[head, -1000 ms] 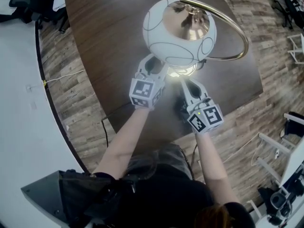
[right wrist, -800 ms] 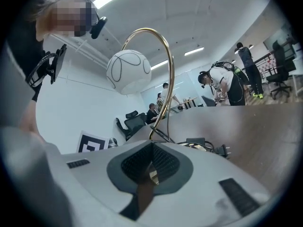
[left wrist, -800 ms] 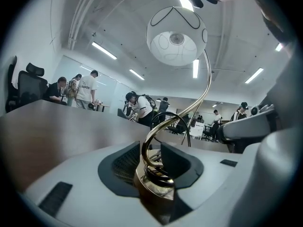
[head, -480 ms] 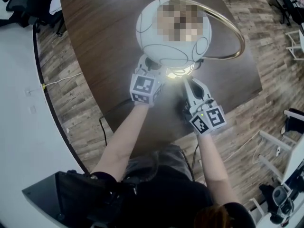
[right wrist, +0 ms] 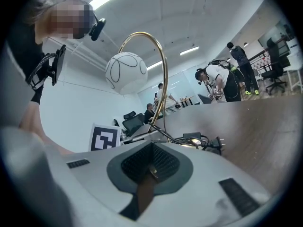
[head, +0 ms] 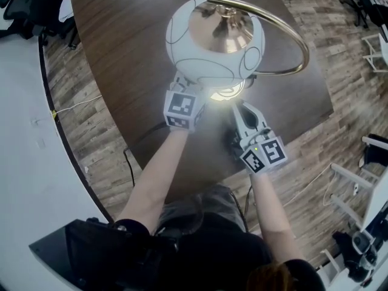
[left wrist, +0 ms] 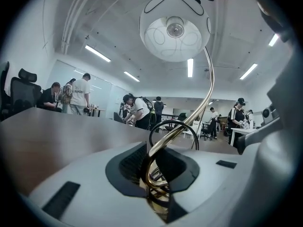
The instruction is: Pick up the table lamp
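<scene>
The table lamp has a white globe shade [head: 215, 38] and a curved brass stem [head: 291, 41]. It stands lit on the dark wooden table [head: 121, 53]. My left gripper [left wrist: 158, 174] reaches under the shade, and its jaws are closing with the brass stem [left wrist: 156, 160] between the pads, which touch it. The shade [left wrist: 175, 27] hangs overhead in the left gripper view. My right gripper [head: 239, 105] rests low beside the glowing lamp base [head: 224, 91], shut with nothing in it. In the right gripper view, the shade [right wrist: 125, 72] and the stem's arc [right wrist: 161, 79] stand ahead to the left.
A black power cord with a plug [right wrist: 208, 143] lies coiled on the table in front of the right gripper. The table's near edge [head: 200, 174] is just before the person's body. Office chairs [head: 30, 5] and several people stand around the room.
The left gripper has pushed forward under the shade, and its fingers are now hidden beneath it. The right gripper has stayed in place.
</scene>
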The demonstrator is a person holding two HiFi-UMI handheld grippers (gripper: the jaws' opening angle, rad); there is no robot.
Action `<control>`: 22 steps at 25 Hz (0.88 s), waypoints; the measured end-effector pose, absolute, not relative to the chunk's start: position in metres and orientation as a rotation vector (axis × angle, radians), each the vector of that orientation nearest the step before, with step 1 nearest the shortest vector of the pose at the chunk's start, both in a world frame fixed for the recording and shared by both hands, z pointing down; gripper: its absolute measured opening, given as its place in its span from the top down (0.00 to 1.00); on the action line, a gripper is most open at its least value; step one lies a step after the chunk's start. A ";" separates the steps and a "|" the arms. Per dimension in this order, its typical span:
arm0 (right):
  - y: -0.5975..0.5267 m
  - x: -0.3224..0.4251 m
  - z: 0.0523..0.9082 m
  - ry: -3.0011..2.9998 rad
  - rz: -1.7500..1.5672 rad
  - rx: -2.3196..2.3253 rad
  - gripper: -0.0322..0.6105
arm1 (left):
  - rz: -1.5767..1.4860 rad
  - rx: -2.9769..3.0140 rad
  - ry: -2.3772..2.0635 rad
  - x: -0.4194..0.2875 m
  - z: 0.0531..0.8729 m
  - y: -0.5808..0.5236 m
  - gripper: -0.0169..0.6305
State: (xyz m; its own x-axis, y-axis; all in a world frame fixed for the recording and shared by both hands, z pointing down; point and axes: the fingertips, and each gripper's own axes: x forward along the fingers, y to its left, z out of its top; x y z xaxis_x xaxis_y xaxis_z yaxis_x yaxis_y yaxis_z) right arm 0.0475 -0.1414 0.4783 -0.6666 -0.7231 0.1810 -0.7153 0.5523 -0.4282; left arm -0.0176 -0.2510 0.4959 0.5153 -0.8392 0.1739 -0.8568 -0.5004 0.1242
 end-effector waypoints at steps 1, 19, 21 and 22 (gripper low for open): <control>-0.142 0.049 0.477 2.750 -0.743 -1.280 0.95 | 0.136 2.565 -1.453 -0.018 0.495 -0.251 0.87; -0.168 0.095 0.405 2.674 -0.488 -1.303 0.83 | 0.158 2.575 -1.482 -0.018 0.494 -0.252 0.91; -0.171 0.099 0.395 2.642 -0.467 -1.303 0.79 | 0.157 2.577 -1.486 -0.018 0.496 -0.253 0.91; -0.173 0.101 0.390 2.629 -0.460 -1.303 0.79 | 0.155 2.577 -1.486 -0.018 0.497 -0.253 0.91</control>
State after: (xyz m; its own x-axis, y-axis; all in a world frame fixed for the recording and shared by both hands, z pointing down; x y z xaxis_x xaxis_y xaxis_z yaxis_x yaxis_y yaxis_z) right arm 0.1009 -0.1726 0.3903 -0.6032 -0.7974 -0.0169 -0.7443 0.5704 -0.3472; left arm -0.0179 -0.2533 0.4966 0.5002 -0.8490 0.1704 -0.8659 -0.4924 0.0886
